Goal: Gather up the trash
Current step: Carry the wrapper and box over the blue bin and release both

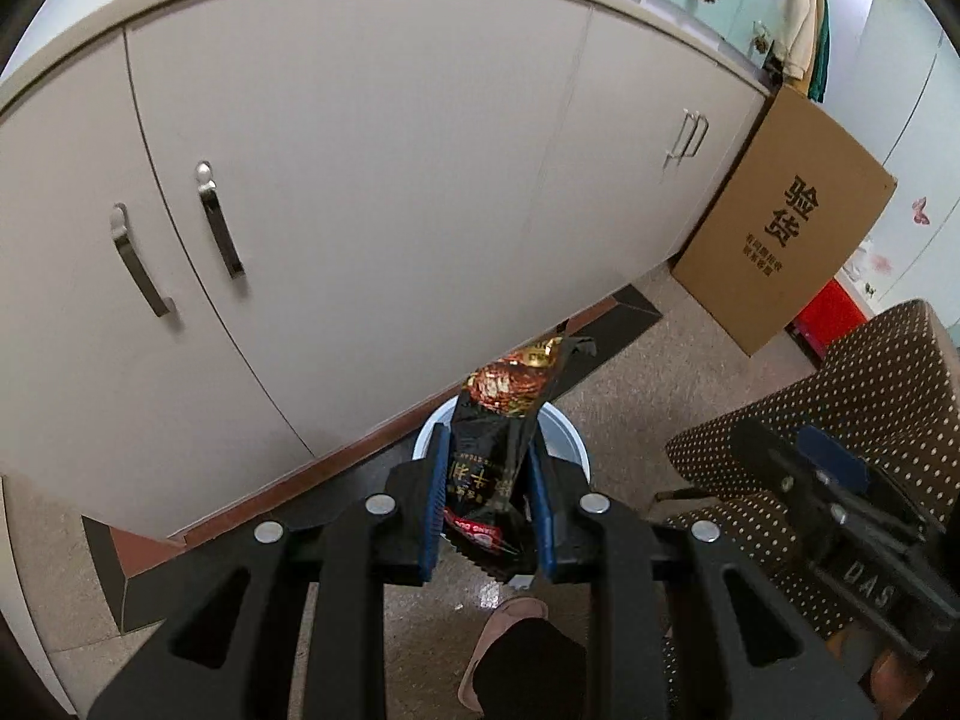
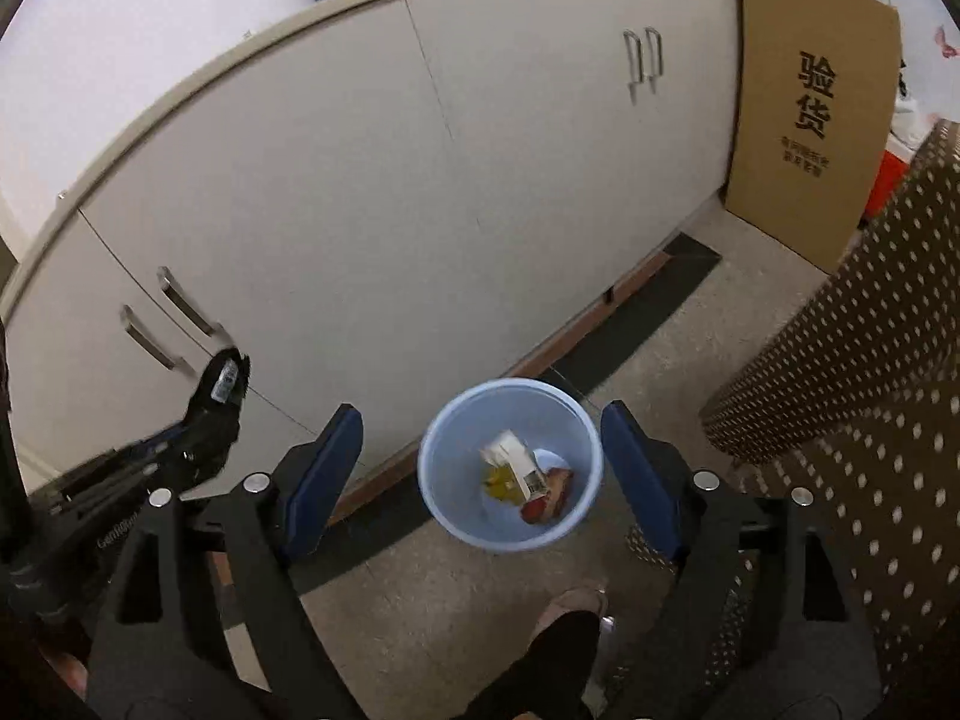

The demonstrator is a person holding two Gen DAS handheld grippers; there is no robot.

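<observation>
Left wrist view: my left hand-held gripper is clamped on a black snack wrapper, both blue pads pressing its sides, wrapper standing upright above the pale blue bin on the floor by the white cabinet. A cardboard box leans at the cabinet's end.

Right wrist view: my right hand-held gripper is wide open, holding nothing, the bin framed between its fingers. Inside lie a small carton and a reddish wrapper. The left hand-held gripper shows at left with the wrapper.
</observation>
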